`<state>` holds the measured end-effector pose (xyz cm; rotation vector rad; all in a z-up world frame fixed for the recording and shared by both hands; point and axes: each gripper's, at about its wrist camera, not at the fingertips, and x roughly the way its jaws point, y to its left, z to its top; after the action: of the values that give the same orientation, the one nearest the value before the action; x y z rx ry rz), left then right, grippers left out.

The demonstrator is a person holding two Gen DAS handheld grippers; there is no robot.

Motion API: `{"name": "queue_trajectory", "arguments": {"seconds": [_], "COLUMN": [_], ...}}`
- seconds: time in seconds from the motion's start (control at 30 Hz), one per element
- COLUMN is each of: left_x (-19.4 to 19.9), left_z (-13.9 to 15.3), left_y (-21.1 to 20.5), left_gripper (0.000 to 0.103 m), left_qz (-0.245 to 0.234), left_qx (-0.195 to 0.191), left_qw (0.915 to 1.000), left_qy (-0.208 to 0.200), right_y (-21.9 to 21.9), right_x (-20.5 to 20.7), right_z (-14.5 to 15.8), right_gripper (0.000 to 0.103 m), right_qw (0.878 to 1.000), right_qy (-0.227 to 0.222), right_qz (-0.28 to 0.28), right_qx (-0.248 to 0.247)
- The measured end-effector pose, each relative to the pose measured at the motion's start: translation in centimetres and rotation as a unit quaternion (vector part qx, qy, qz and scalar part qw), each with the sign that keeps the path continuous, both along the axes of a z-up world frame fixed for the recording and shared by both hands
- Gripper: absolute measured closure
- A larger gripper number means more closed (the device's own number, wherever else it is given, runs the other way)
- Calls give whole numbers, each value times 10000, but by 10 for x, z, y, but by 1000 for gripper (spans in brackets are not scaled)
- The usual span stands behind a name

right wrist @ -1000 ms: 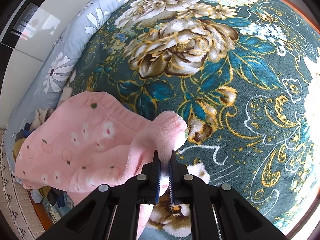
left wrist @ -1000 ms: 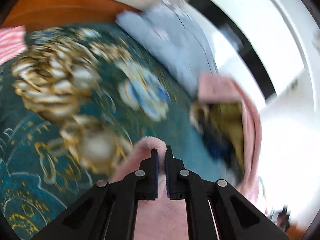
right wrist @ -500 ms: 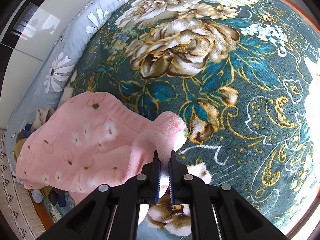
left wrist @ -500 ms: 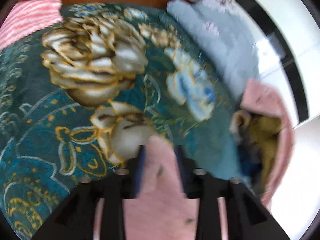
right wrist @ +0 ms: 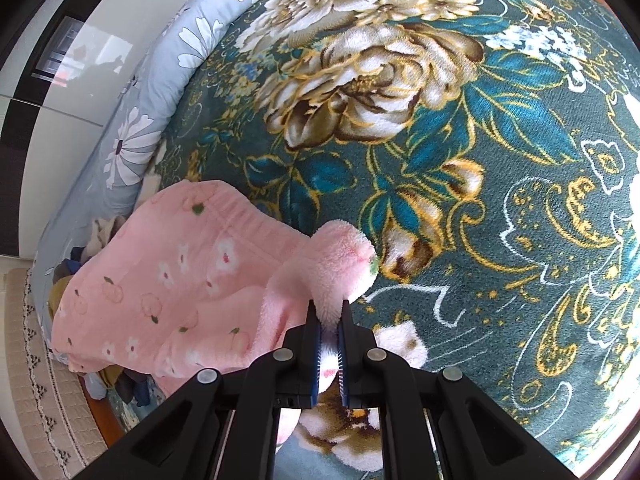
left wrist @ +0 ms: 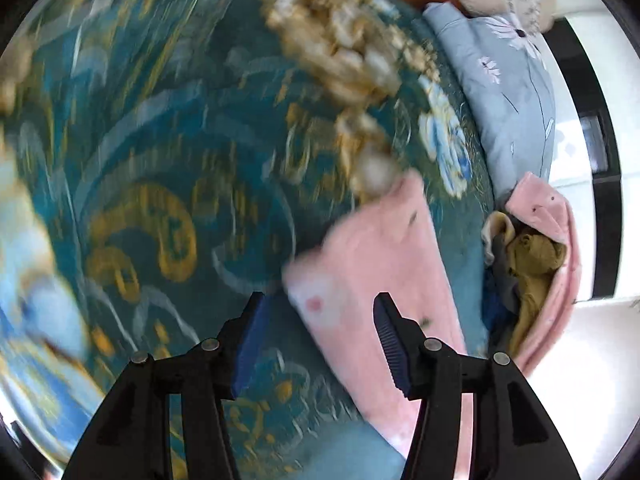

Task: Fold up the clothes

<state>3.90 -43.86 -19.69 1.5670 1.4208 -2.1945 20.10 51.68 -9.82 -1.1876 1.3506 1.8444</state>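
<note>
A bed is covered by a teal floral blanket (right wrist: 460,168), printed with large cream and gold blooms; it fills most of both views. Along its far edge a grey-blue daisy-print quilt (right wrist: 132,120) is bunched. The left wrist view is smeared by motion blur across the blanket, more heavily than a second ago.

On the blanket a pink fleece garment (right wrist: 160,280) with small flower and fruit prints is spread, its far side draped over a pile of dark and mustard clothes (left wrist: 528,264) at the bed's edge.

The right hand-held gripper (right wrist: 329,320) is clamped on a bunched fold of the pink fleece garment, the plush fold bulging above the blue pads. Against the earlier frames, this grip and the view around it are unchanged.

The left hand-held gripper (left wrist: 320,312) is seen with jaws apart. A second ago they were pinched on a pink edge; they have just been opening, and the fabric is released. A strip of the pink garment now lies flat on the blanket, seen between the jaws nearer the right one; neither pad is seen pressing on it. The scene in this view is also turned compared with a second ago.
</note>
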Motion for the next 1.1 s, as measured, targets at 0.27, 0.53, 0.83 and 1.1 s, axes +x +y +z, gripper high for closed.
{"name": "queue_trajectory", "arguments": {"seconds": [0.27, 0.53, 0.83, 1.1], "left_x": [-22, -26, 30, 39], "left_z": [2, 139, 37, 40], "left_y": [25, 26, 13, 9], "left_gripper": [100, 100, 100, 100], "left_qz": [169, 356, 819, 1019], "left_qx": [-856, -1684, -1413, -1166], "left_qw": [9960, 9729, 9865, 9878], "left_qy": [-182, 1544, -106, 133], "right_y": [1, 7, 27, -5], "right_x": [1, -6, 92, 55], "right_z": [3, 90, 16, -32], "right_gripper": [95, 101, 102, 57], "right_qw": [9996, 9807, 9912, 9859], "right_qy": [230, 1750, 1307, 1477], "right_qz": [-82, 648, -158, 192], "right_qx": [-141, 587, 165, -758]}}
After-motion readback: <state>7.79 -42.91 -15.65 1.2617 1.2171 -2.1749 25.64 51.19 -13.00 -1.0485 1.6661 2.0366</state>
